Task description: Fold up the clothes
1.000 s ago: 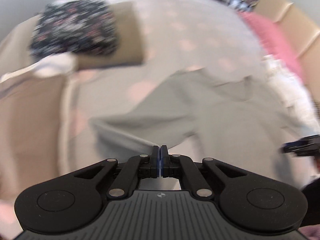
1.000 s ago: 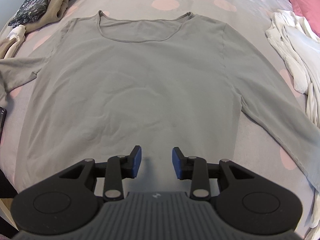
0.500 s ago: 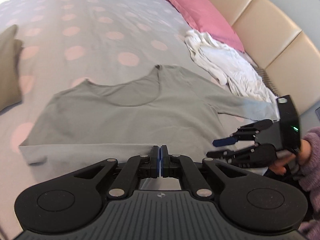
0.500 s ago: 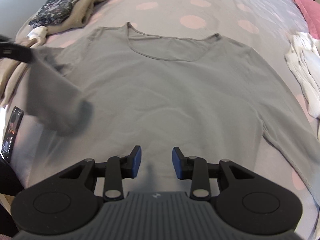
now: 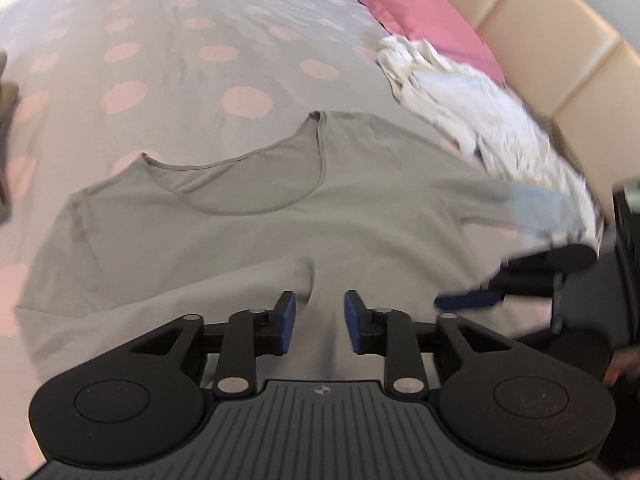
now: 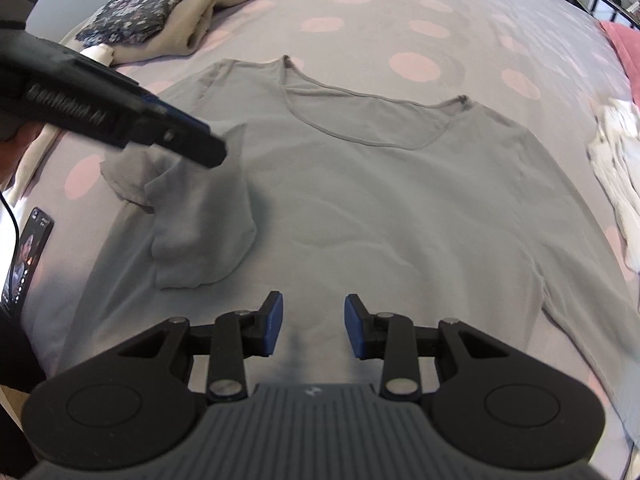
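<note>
Here we are over the bed, and the grey long-sleeved top [image 6: 380, 200] lies flat on the spotted bedspread [image 6: 360, 12], neckline up at twelve o'clock, hem down at six, so its long axis runs straight away from the right gripper [image 6: 314, 322]. That gripper hovers low over the hem end, its blue pads well apart, nothing between them.

Look to ten o'clock in the right wrist view: the left gripper [image 6: 212, 148] reaches in over the shirt's folded-in sleeve [image 6: 200, 220], which lies doubled across the body of the top. In its own view the left gripper [image 5: 316, 322] shows its jaws spread wide, cloth underneath but nothing pinched. It holds nothing.

Now the relation that counts. The other sleeve [image 6: 592, 320] runs out unfolded toward four o'clock from the right gripper, trailing off at the frame's edge. The right gripper is clearly the nearer one to it, so by my reckoning that sleeve is its job next: pick near the cuff, carry it across toward nine o'clock onto the body.

No containers anywhere. Round the edges there's a folded pile of beige and floral clothes [image 6: 160, 12] at eleven o'clock, a heap of white laundry [image 6: 616, 184] at three, a pink pillow [image 5: 408, 12] beyond, and a phone [image 6: 28, 256] at nine.
</note>
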